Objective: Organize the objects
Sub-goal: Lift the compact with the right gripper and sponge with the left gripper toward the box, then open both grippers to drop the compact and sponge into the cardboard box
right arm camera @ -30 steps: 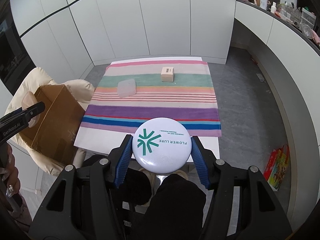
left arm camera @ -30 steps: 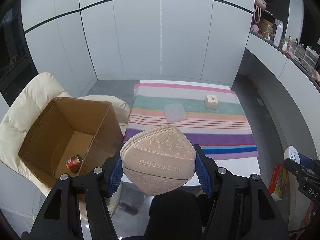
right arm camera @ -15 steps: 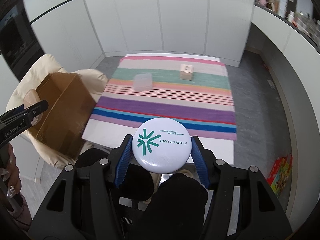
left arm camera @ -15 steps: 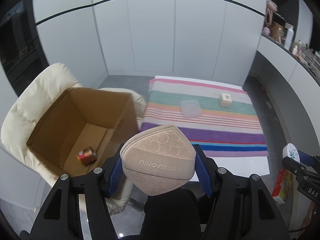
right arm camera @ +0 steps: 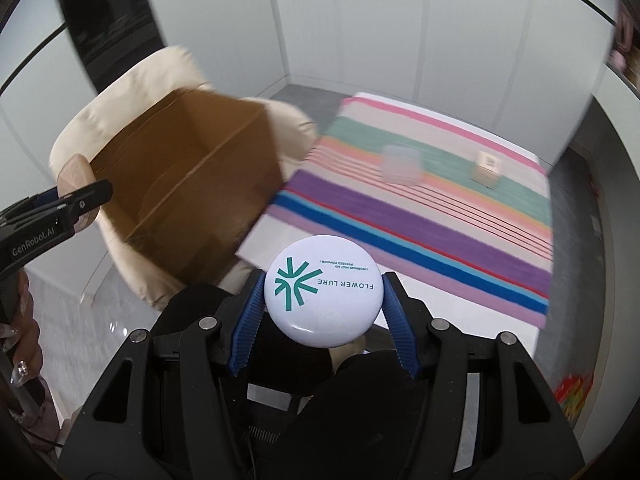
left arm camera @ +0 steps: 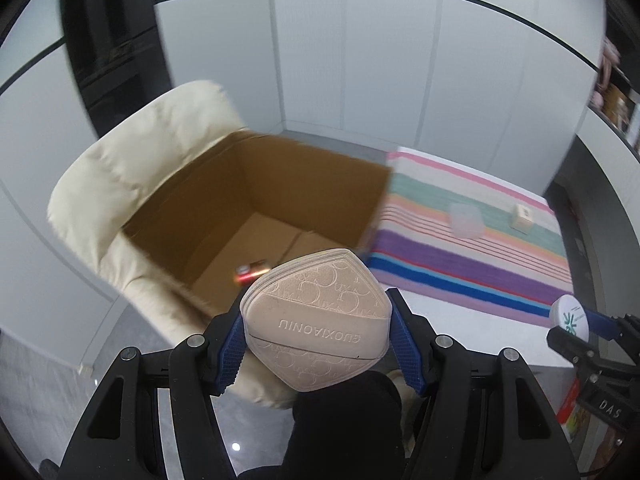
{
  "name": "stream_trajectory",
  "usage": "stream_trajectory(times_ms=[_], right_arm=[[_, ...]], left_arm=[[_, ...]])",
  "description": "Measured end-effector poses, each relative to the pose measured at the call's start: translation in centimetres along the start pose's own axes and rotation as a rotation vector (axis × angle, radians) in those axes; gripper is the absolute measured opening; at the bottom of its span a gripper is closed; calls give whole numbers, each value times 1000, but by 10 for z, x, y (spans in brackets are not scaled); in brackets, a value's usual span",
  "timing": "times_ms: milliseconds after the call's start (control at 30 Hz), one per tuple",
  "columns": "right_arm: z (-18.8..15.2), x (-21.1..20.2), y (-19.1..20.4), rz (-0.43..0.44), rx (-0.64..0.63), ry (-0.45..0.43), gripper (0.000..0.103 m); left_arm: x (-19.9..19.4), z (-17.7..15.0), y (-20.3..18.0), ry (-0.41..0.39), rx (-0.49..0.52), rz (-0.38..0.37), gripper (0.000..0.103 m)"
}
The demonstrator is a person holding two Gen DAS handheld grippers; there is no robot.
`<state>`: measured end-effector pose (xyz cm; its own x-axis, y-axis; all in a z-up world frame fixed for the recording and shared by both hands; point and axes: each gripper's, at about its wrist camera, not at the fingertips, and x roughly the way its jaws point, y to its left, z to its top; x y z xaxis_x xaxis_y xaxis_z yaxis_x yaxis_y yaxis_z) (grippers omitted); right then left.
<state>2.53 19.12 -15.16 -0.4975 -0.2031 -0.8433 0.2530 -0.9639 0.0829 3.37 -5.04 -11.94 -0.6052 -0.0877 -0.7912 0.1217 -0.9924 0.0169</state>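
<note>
- Left gripper (left arm camera: 316, 334) clamped on beige case (left arm camera: 316, 320), just above near edge of box (left arm camera: 312, 184).
- Right gripper (right arm camera: 323, 306) clamped on white compact (right arm camera: 323, 295), right of box.
- Small can (left arm camera: 250, 274) inside box.

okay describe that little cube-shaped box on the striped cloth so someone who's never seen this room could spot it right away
Look at the table covered by the striped cloth, right of the cardboard box on the cream chair. On the cloth's green band, toward the far side, sit two small things. The small beige box is the right-hand one, opaque with a dark printed mark, unlike the translucent plastic container left of it.
</note>
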Motion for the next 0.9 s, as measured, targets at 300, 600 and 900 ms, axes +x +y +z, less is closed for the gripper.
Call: stream_trajectory(times_ms=[300, 600, 900], right_arm=[[17, 29, 79, 93, -144, 27, 60], [24, 39, 99, 92, -202, 40, 60], [51, 55, 103, 91, -218, 23, 60]], left_arm=[[5, -9, 72, 32, -129, 74, 65], [18, -6, 83, 45, -157, 83, 65], [33, 6, 85, 43, -172, 90, 65]])
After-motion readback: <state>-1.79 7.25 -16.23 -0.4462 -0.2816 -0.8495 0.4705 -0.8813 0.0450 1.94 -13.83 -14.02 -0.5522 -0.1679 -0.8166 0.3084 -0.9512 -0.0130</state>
